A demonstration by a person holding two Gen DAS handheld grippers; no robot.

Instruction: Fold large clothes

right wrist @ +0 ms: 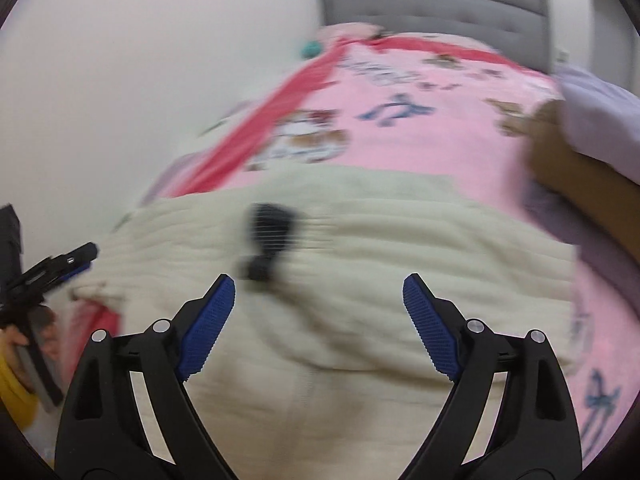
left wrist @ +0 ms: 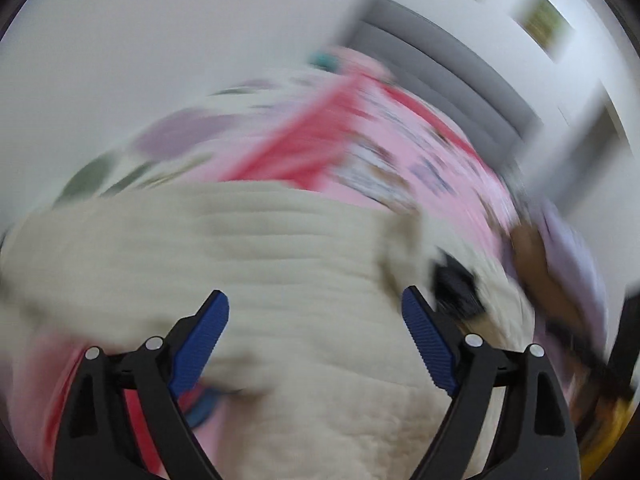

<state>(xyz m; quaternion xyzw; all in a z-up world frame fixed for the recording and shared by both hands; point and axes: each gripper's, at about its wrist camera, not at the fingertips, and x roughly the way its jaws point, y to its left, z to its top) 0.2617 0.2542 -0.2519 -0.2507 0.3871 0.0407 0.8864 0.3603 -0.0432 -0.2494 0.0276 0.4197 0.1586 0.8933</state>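
A cream ribbed knit garment (right wrist: 340,248) with a black motif (right wrist: 268,240) lies spread on a pink printed blanket (right wrist: 420,140). It also fills the left wrist view (left wrist: 260,280), which is blurred. My left gripper (left wrist: 316,308) is open and empty above the garment's left part; it also shows at the left edge of the right wrist view (right wrist: 86,254). My right gripper (right wrist: 318,292) is open and empty above the garment's middle, near the black motif.
The blanket covers a bed with a grey padded headboard (right wrist: 432,4) beside a white wall (right wrist: 120,80). A brown and lilac soft thing (right wrist: 580,152) lies at the bed's right edge. A floral sheet (left wrist: 160,148) shows at the left.
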